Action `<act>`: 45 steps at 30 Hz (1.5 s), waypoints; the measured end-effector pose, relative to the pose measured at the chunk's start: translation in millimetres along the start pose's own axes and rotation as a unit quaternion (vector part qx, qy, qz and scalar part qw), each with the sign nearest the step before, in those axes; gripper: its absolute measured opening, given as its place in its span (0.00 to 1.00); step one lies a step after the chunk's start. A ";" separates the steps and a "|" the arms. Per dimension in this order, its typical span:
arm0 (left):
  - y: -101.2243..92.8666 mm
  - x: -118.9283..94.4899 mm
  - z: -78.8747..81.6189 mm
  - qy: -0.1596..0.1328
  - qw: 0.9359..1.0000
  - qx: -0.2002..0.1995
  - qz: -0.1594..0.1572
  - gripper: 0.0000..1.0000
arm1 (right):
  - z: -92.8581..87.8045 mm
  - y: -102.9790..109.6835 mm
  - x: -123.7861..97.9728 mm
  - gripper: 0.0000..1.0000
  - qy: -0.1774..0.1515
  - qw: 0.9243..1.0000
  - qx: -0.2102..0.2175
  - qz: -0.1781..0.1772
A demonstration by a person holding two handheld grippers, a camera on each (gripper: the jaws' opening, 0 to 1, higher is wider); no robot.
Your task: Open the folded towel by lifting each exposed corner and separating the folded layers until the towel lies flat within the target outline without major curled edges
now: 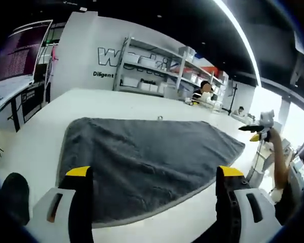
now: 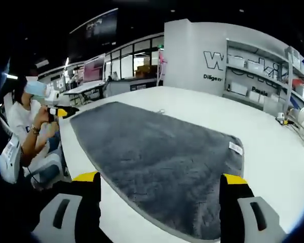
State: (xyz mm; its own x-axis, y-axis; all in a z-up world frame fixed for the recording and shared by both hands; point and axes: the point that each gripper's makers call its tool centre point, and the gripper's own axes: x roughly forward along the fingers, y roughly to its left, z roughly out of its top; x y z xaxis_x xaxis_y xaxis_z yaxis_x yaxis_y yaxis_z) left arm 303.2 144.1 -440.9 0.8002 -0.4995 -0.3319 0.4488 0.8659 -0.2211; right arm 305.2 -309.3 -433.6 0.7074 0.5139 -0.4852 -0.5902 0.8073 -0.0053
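We see the grey towel (image 1: pixel 147 157) spread flat on the white table (image 1: pixel 116 101), a small white tag (image 2: pixel 235 148) at one corner, its print too small to read. Our left gripper (image 1: pixel 154 195) hovers over the near edge with jaws wide apart, holding nothing; our right gripper (image 2: pixel 159 200) is likewise wide open and empty above the towel (image 2: pixel 157 157). On the far wall (image 1: pixel 81 55), large lettering begins "Wo", and smaller text beneath reads "Diligent".
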 end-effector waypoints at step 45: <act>-8.6 -24.4 7.5 -0.026 1.000 -0.004 0.003 0.99 | -5.5 11.2 -9.4 0.99 -0.007 1.000 0.008 -0.010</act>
State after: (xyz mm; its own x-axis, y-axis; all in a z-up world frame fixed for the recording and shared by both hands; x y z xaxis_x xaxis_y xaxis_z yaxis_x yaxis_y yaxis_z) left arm 282.8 149.0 -424.0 0.8220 -0.4927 -0.2857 0.4417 0.8682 -0.2263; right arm 289.9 -306.7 -433.9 0.7240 0.5015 -0.4737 -0.5697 0.8219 -0.0006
